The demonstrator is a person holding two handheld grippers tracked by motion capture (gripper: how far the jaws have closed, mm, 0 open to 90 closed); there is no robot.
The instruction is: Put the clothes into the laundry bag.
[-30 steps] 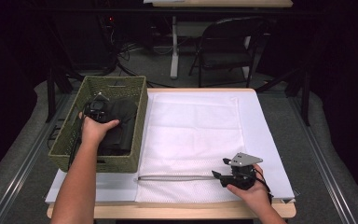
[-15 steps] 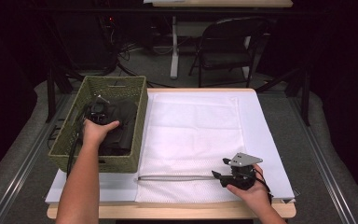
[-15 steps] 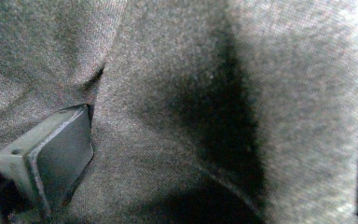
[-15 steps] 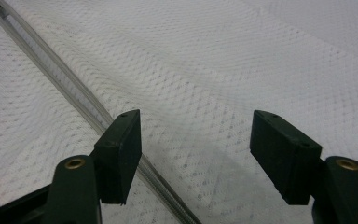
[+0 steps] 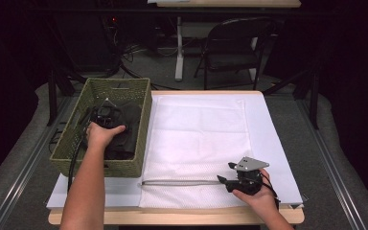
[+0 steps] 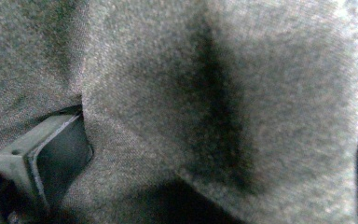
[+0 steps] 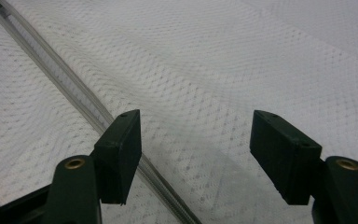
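A dark grey cloth (image 5: 130, 125) lies in the green woven basket (image 5: 71, 140) at the table's left. My left gripper (image 5: 106, 114) is down in the basket, pressed against it. In the left gripper view the cloth (image 6: 168, 84) bulges between the jaws of the left gripper (image 6: 205, 168), which stand wide apart. A white mesh bag (image 5: 199, 139) lies flat in the middle, its zipper (image 5: 179, 182) along the near edge. My right gripper (image 5: 226, 181) rests open at the zipper's right end. In the right gripper view the zipper (image 7: 60, 74) runs past the left jaw of the right gripper (image 7: 196, 154).
A white sheet (image 5: 278, 148) covers the wooden table (image 5: 172, 218) under the bag and basket. A black cable (image 5: 73, 165) trails over the basket's near wall. Beyond the table's far edge stand a dark chair (image 5: 232, 48) and a desk leg (image 5: 178, 48).
The left hand and its gripper have shifted slightly inside the basket, against the cloth. The right gripper has stayed where it was at the zipper.
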